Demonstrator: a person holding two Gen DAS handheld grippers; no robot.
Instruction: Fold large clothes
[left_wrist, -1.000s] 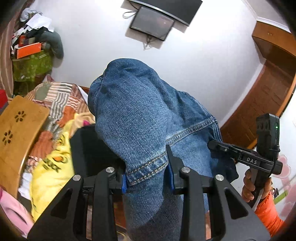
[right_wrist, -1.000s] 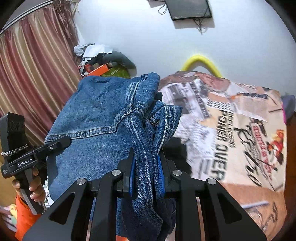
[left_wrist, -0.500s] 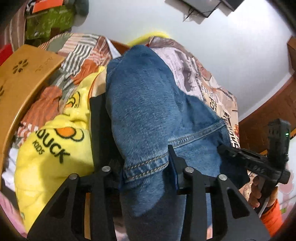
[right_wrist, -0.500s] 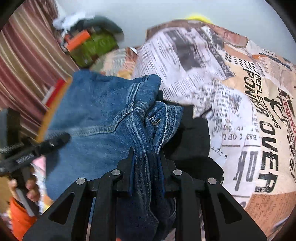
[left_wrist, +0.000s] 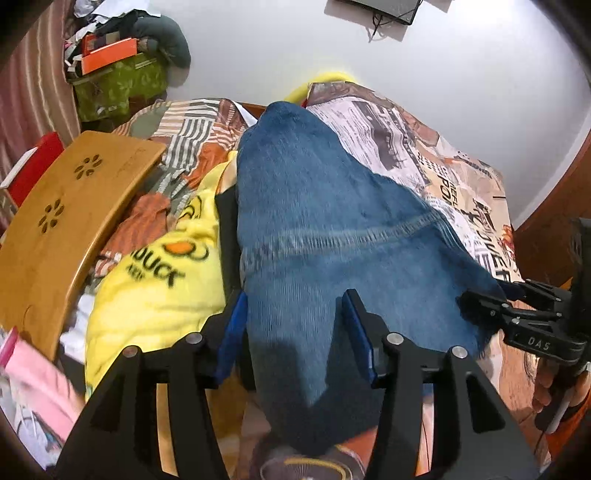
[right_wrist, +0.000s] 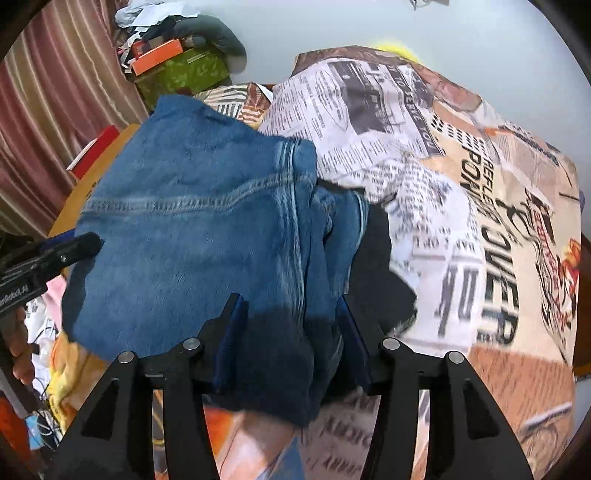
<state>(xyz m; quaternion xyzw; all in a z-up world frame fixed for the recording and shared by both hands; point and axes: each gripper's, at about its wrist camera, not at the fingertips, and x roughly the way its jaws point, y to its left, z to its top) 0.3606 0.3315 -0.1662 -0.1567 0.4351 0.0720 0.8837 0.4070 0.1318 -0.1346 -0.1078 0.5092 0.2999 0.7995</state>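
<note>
left claw (left_wrist: 297, 332): jaws opening, denim between the pads, grip letting go
right claw (right_wrist: 288, 336): jaws opening too, bunched seam edge between them
jeans (left_wrist: 325, 221): run straight ahead from both claws, long axis away, lying on the bed (right_wrist: 480, 184)
nearer hand: neither; each at one near corner
left view: yellow blanket (left_wrist: 155, 288) left of claw
right view: black cloth (right_wrist: 376, 258) under jeans

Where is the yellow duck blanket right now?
In the left wrist view, the yellow duck blanket lies on the bed, left of the jeans, beside the wooden tray.
</note>
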